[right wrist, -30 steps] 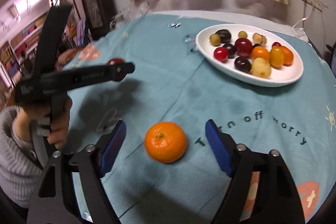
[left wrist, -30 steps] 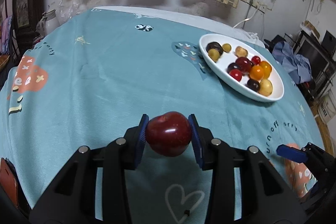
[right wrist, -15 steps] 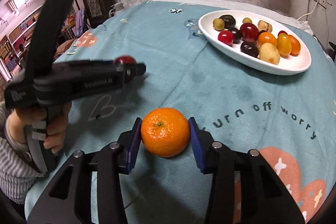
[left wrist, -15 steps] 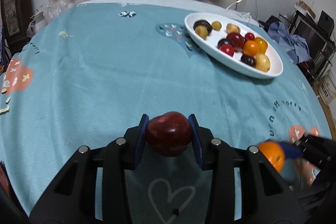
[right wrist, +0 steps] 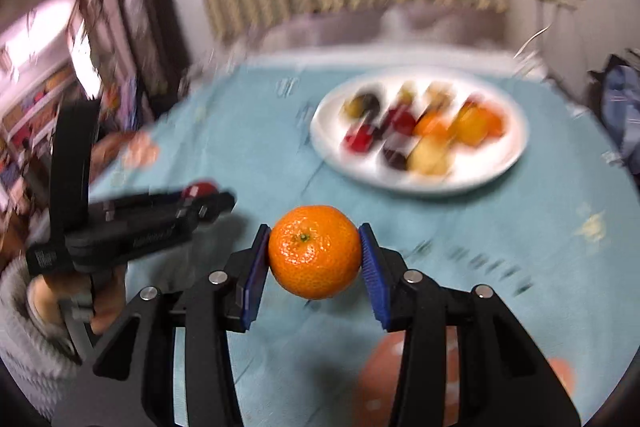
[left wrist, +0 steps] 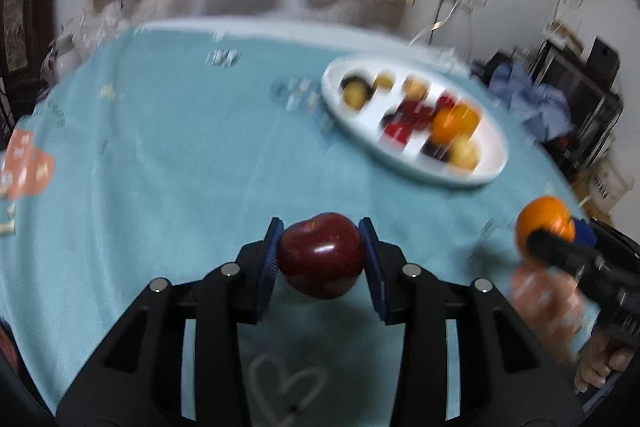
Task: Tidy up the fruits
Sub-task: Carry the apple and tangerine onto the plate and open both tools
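- The orange [right wrist: 315, 251] is pinched between the blue pads of the right gripper [right wrist: 316, 259] and hangs clear of the teal cloth on the tabletop [right wrist: 248, 147]; a second ago it lay on the cloth between widely spread jaws.
- The red apple [left wrist: 321, 255] sits clamped in the left gripper [left wrist: 322, 261], off the cloth, as it was a second ago.
- Both grippers tilt downward toward the white plate [right wrist: 332, 151], which looks closer and more central than before.
- The plate holds a blurred heap of small red, dark, yellow and orange fruits [right wrist: 424, 135]; their number cannot be read reliably.
- In the right wrist view, a hand [right wrist: 60, 291] in a grey ribbed sleeve [right wrist: 24, 339] grips the left gripper's handle at the left.
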Available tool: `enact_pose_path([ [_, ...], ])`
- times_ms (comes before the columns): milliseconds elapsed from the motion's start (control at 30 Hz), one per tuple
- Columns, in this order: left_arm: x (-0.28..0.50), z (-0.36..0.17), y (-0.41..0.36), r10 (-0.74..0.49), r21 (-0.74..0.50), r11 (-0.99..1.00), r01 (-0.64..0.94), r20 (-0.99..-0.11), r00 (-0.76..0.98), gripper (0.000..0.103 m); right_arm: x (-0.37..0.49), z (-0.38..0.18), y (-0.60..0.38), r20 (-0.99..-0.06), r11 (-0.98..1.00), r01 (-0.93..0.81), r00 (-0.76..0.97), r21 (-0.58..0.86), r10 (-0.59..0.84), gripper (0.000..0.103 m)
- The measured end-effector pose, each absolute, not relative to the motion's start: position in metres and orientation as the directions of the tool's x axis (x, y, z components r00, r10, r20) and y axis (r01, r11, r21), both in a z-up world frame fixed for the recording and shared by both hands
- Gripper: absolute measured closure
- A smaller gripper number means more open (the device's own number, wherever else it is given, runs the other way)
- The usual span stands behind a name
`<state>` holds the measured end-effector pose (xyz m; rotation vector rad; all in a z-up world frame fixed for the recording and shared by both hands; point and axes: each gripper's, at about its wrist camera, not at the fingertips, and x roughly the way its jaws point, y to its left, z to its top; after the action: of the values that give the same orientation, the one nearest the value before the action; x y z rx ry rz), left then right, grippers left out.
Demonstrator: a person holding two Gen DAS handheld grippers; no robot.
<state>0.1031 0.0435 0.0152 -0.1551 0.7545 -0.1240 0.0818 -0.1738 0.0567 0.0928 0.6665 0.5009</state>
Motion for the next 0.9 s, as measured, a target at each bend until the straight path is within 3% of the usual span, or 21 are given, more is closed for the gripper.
enact_pose_path([
  [233,0.165,0.061,0.0,-0.197,-0.157,0.98,0.126,-0.616,0.762,0.064,0.135,0.103,-0.209,-0.51,0.926,-0.307,0.773,0.22,0.378,0.059],
  [633,0.241,0.009,-0.032,-0.184,-0.134,0.983,0.126,-0.688,0.702,0.063,0.214,0.027,-0.219,-0.632,0.95,-0.19,0.711,0.249,0.308,0.057],
  [667,0.244,0.007,-0.031,-0.186,-0.139,0.982,0.124,-0.692,0.697,0.062,0.214,0.027,-0.218,-0.632,0.953,-0.178,0.717,0.243,0.295,0.036],
  [733,0.246,0.004,-0.03,-0.174,-0.134,0.985,0.111,-0.698,0.695,0.035,0.21,0.031,-0.22,-0.605,0.961,-0.163,0.75,0.223,0.268,0.021],
  [767,0.244,0.005,-0.028,-0.158,-0.125,0.987,0.099,-0.689,0.707,0.024,0.21,0.034,-0.221,-0.591,0.959,-0.175,0.758,0.225,0.277,0.021],
  [900,0.24,0.016,-0.02,-0.14,-0.114,0.99,0.086,-0.669,0.73,0.024,0.189,0.067,-0.234,-0.49,0.929,-0.173,0.81,0.328,0.324,0.021],
])
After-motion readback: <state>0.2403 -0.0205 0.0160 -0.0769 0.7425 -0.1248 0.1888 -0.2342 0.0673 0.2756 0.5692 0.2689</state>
